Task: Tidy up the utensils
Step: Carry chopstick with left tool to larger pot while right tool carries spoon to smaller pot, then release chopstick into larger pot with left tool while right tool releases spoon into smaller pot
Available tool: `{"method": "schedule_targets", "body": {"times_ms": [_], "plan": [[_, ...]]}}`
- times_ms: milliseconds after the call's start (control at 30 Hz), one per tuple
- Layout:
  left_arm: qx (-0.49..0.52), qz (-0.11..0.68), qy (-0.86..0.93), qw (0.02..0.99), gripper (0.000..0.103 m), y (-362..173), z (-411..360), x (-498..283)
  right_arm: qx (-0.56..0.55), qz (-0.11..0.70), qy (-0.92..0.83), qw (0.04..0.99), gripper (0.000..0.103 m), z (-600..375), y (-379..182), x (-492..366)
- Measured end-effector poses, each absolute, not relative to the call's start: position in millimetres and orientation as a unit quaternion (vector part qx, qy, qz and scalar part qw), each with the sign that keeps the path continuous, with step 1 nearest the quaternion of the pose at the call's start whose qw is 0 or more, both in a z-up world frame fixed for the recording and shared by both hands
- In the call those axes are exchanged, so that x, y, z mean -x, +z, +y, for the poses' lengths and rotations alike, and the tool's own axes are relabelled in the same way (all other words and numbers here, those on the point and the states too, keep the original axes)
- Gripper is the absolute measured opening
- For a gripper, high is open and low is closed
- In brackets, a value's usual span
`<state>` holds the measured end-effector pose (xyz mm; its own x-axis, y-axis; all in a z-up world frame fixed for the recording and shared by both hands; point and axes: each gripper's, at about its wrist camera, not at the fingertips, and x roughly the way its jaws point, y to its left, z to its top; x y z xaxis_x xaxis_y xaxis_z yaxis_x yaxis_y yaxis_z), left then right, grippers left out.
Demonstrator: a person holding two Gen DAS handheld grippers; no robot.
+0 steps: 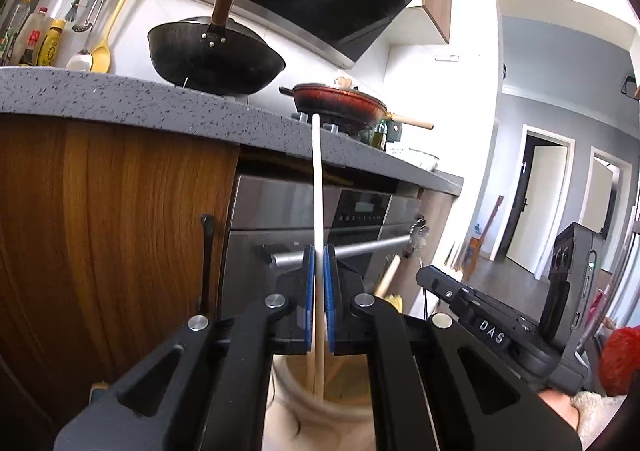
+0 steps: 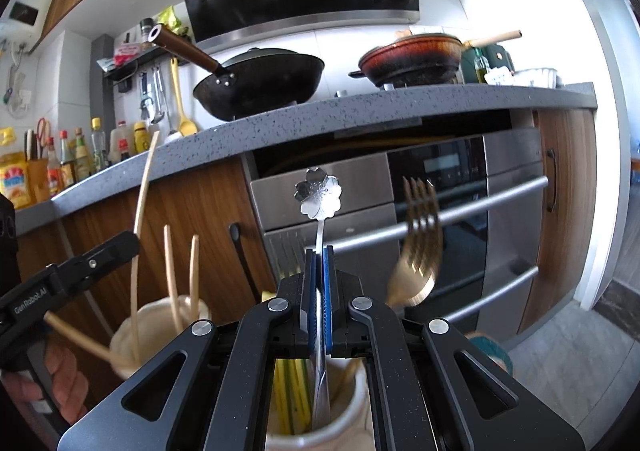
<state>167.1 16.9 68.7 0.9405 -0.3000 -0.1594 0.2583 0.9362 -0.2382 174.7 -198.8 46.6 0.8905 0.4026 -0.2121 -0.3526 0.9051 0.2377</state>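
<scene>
The left gripper (image 1: 319, 257) is clenched on a pale chopstick (image 1: 317, 179) that stands upright between its blue pads, its lower end reaching down into a cream holder (image 1: 304, 391) just below the jaws. The right gripper (image 2: 319, 257) grips the handle of a flower-shaped spoon (image 2: 319, 193), bowl up above the jaws, handle dipping into a cream utensil holder (image 2: 352, 399) beneath; a gold fork (image 2: 418, 239) leans just right of those jaws

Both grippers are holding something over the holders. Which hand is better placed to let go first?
Probably the left. The left gripper holds a chopstick whose lower end already sits inside the cream holder. The right gripper grips a flower-shaped spoon over its own holder, beside yellow sticks.
</scene>
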Motion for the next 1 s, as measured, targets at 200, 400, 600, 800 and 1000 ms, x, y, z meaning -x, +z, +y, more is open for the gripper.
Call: {"method": "schedule_targets", "body": {"times_ms": [200,400,600,800,1000], "plan": [[0.115,0.121,-0.152,0.974,0.004,58.4,24.1,-150.1,-0.078,0.135,0.207,0.966,0.004,-200.2,39.5,-150.9],[0.114,0.143,-0.139,0.973,0.004,49.9,23.9,-141.8,-0.056,0.141,0.205,0.967,0.004,-194.1,32.8,-137.7],[0.094,0.159,-0.123,0.975,0.006,43.3,19.1,-120.5,-0.035,0.145,0.208,0.967,0.004,-197.0,30.3,-112.8],[0.055,0.185,-0.099,0.976,0.024,23.3,2.0,-90.3,-0.013,0.158,0.213,0.964,0.008,-199.2,22.9,-85.7],[0.034,0.183,-0.09,0.978,0.062,11.1,-9.3,-63.7,-0.004,0.162,0.202,0.966,0.049,-208.4,15.0,-65.4]]}}
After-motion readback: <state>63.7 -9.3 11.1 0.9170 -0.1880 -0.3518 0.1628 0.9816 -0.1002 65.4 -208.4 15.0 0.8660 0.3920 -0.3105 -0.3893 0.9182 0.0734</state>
